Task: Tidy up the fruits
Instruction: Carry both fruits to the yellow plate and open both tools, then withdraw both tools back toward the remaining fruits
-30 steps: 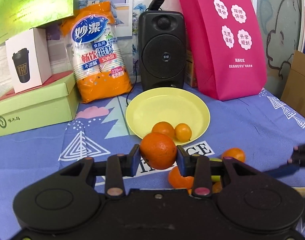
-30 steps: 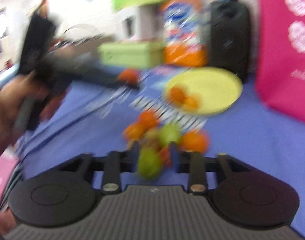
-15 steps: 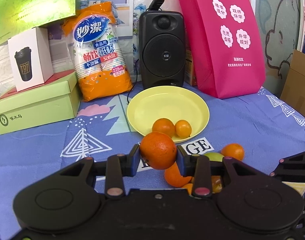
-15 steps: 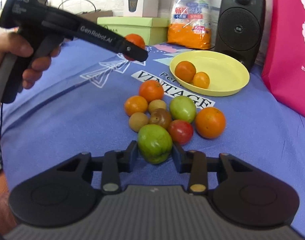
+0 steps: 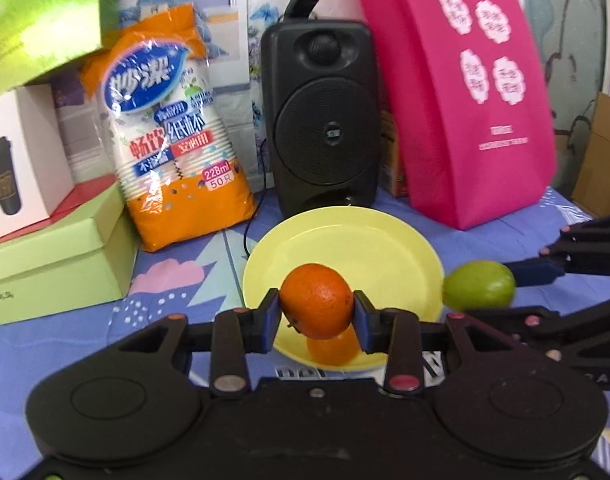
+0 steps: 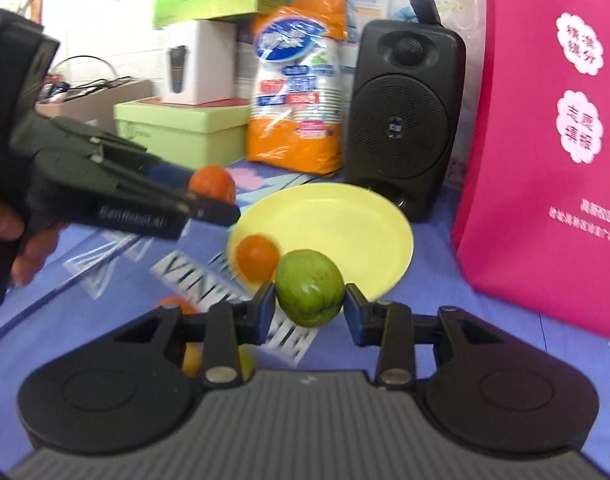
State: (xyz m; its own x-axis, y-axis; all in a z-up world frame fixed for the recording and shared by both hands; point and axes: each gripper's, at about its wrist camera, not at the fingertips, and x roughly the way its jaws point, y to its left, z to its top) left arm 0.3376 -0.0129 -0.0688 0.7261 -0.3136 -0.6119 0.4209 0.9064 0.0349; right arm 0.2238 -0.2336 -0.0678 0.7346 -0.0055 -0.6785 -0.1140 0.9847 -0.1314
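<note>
My left gripper is shut on an orange and holds it over the near rim of the yellow plate. Another orange lies on the plate just below it. My right gripper is shut on a green fruit, lifted beside the plate's near edge; it shows in the left wrist view at the plate's right. An orange sits on the plate's left side. The left gripper with its orange shows at the left.
A black speaker, a pack of paper cups and a pink bag stand right behind the plate. Green and white boxes are at the left. Loose fruits lie on the blue cloth under my right gripper.
Both grippers have moved forward to the plate with their fruit. The right gripper has lifted the green fruit off the cloth, away from the pile.
</note>
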